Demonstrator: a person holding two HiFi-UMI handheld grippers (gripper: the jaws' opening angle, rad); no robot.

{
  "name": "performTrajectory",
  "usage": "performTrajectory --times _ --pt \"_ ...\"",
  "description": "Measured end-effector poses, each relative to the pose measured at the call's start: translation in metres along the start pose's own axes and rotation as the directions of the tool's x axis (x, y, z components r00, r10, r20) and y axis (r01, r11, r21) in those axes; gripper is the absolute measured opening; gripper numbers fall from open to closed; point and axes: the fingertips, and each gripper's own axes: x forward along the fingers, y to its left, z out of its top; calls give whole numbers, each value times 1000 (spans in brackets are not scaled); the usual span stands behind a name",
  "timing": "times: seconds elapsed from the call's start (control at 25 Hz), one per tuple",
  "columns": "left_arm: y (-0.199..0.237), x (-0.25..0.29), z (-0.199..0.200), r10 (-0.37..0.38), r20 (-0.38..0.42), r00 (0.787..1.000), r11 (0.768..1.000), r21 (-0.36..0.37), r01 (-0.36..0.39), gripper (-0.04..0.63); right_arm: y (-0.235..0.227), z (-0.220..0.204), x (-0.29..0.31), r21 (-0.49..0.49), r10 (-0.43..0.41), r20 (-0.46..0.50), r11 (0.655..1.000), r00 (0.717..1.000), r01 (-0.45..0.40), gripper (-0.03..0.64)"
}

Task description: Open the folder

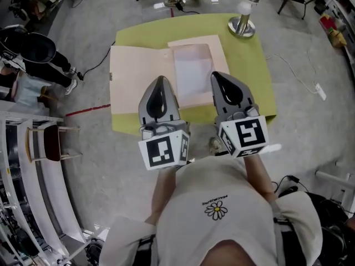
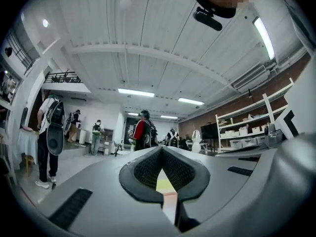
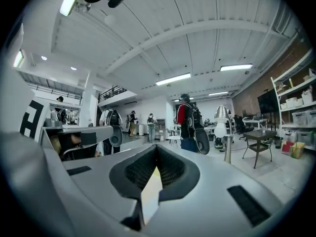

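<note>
The pale pink folder (image 1: 136, 76) lies open on the yellow-green table (image 1: 252, 71). Its left flap is spread flat, and a white sheet (image 1: 193, 71) lies in its right half. My left gripper (image 1: 160, 83) hovers over the folder's near edge, shut with nothing between the jaws. My right gripper (image 1: 218, 77) is held beside it at the folder's right near corner, also shut and empty. Both point about level, away from my body. In the left gripper view (image 2: 161, 150) and the right gripper view (image 3: 157, 147) the tips meet, and only a sliver of table shows below them.
A silver desk lamp (image 1: 244, 16) stands at the table's far right corner and shows as a lamp (image 3: 225, 128) in the right gripper view. Several people stand beyond the table. A chair (image 1: 51, 143) and shelving sit at the left; a power strip (image 1: 320, 91) lies on the floor at the right.
</note>
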Motion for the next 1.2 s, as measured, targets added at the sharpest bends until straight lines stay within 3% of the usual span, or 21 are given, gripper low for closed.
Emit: performTrajectory --times 0.36,1.2 --pt "-20 1 -14 -22 -44 999 999 33 24 14 -13 -11 -15 -6 -27 -28 1000 999 27 12" --pt "4 5 -27 17 -95 995 999 51 -12 14 -11 -14 -6 -11 -48 -23 999 999 48 12"
